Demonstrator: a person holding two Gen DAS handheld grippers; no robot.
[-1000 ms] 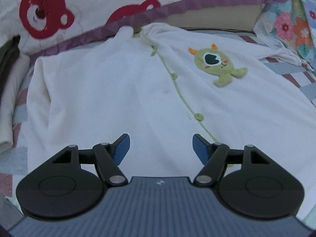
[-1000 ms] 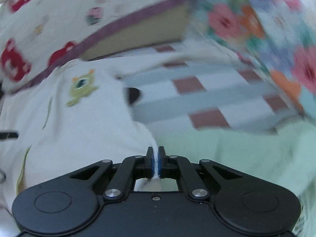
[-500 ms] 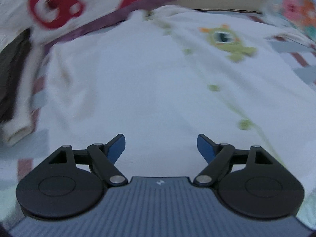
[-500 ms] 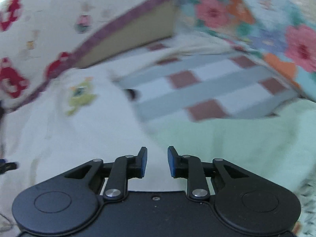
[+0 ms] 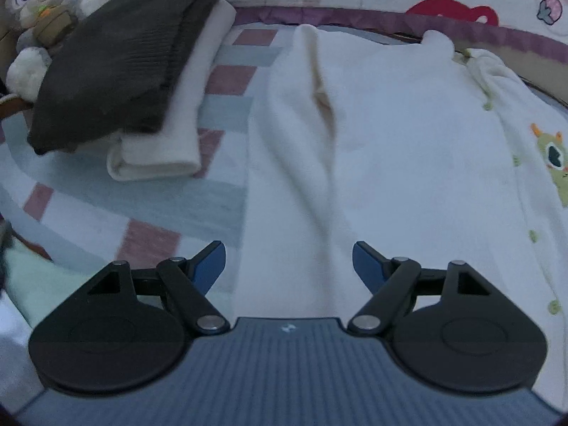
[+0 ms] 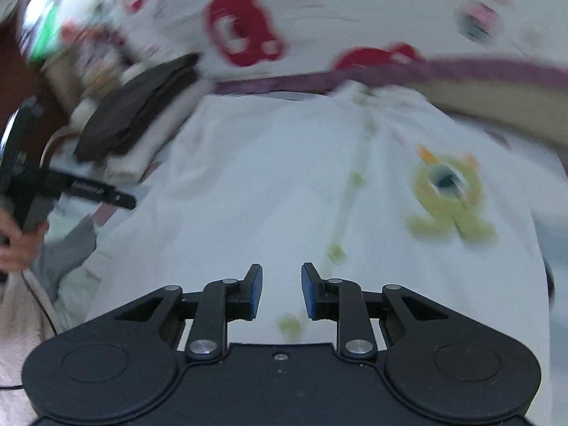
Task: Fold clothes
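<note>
Moved: right gripper (image 6: 281, 291) lets go of the white cardigan (image 5: 408, 163), jaws just opened, nothing between | left gripper (image 5: 288, 266) open above its left sleeve | cardigan flat on bed, sleeves folded in | left: fold body, add to folded pile (image 5: 135, 81).

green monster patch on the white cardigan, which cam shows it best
The right wrist view: the green monster patch shows whole there on the white cardigan, though motion-blurred. The left wrist view is sharper but catches only part of the patch, cut off at the right edge.
</note>
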